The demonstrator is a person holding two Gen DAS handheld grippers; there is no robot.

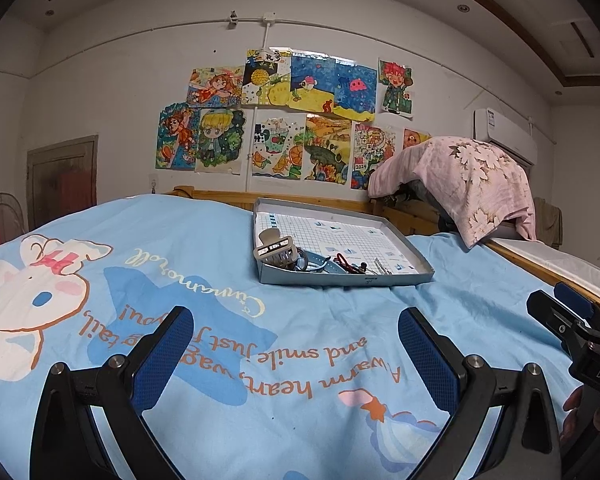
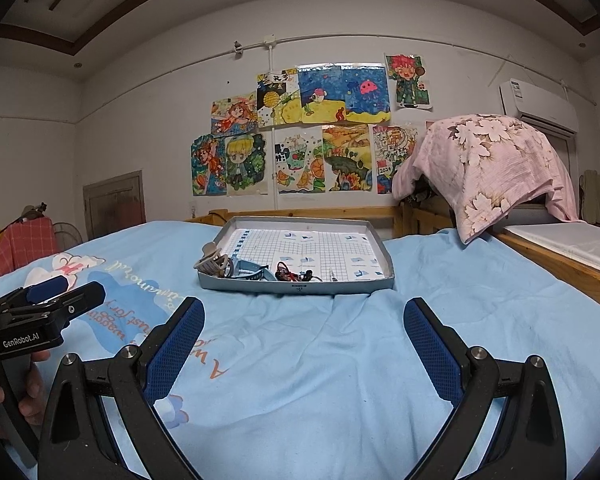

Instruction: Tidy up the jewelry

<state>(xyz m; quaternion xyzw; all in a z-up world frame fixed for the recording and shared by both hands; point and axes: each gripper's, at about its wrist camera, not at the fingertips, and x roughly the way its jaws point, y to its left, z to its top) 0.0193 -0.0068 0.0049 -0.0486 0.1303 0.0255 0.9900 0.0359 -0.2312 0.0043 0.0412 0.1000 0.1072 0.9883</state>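
A shallow grey box lid [image 1: 420, 258] [image 2: 386, 254] lies on the blue bed cover ahead of both grippers. Along its near edge lie a beige hair claw [image 1: 274, 249] [image 2: 212, 262], a light blue strap [image 1: 320, 265] [image 2: 252, 271], a red and black tangle of small jewelry [image 1: 348, 266] [image 2: 290, 274] and a small metal clip [image 1: 380, 267]. My left gripper [image 1: 296, 344] is open and empty, well short of the lid. My right gripper [image 2: 304, 334] is open and empty, also short of the lid. Each gripper shows at the edge of the other's view.
The blue cartoon-print bed cover [image 1: 180, 280] [image 2: 460, 300] fills the foreground. A pink flowered pillow [image 1: 464, 176] [image 2: 496, 164] sits on the wooden bed frame [image 1: 420, 216] at the back right. Drawings cover the wall [image 1: 284, 120].
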